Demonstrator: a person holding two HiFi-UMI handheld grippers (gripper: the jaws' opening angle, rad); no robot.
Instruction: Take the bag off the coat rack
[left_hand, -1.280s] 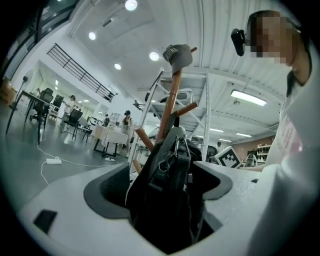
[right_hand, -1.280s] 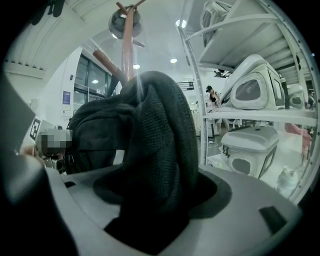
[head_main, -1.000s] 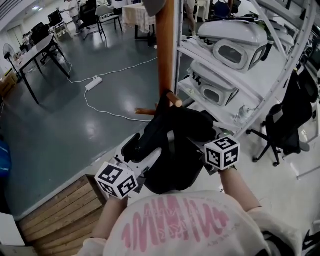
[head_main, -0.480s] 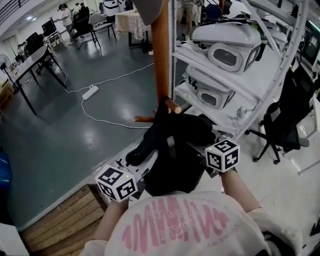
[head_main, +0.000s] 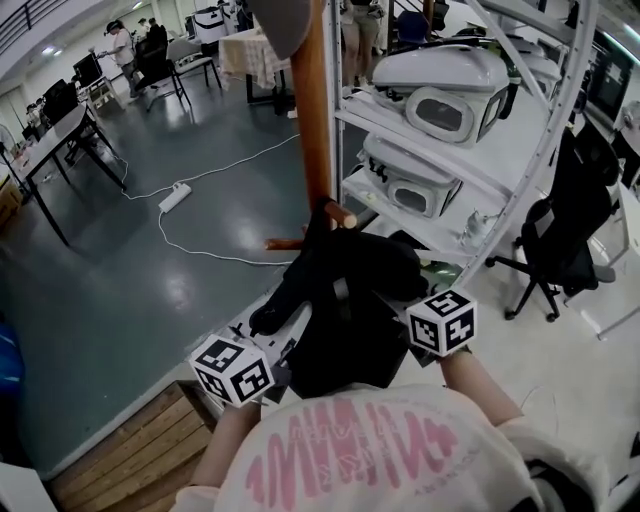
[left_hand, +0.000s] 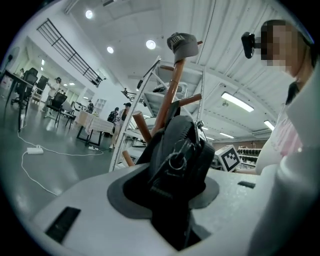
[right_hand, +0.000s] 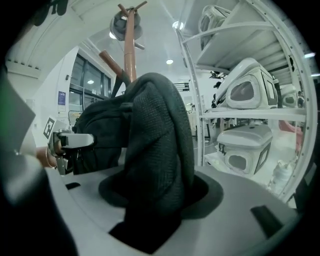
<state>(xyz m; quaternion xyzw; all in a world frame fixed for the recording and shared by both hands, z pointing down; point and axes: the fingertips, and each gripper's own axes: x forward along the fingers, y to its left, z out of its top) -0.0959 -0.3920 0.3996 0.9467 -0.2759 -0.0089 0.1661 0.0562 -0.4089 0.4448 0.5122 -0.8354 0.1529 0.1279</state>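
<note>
A black bag hangs from a peg of the wooden coat rack, just in front of my chest. My left gripper holds the bag's lower left side, and its jaws are closing with the zipper side of the bag between them. My right gripper is on the bag's right side, and its jaws are closing around a thick mesh fold of the bag. In both gripper views the bag fills the gap between the jaws. A grey cap sits on top of the rack.
A white shelf unit with white machine housings stands right behind the rack. A black office chair is at the right. A power strip with a cable lies on the grey floor at the left. A wooden platform is at my lower left.
Both grippers have stayed on the bag. The left one now pinches the bag's lower left corner more tightly. The bag and rack sit slightly further left in the head view.
</note>
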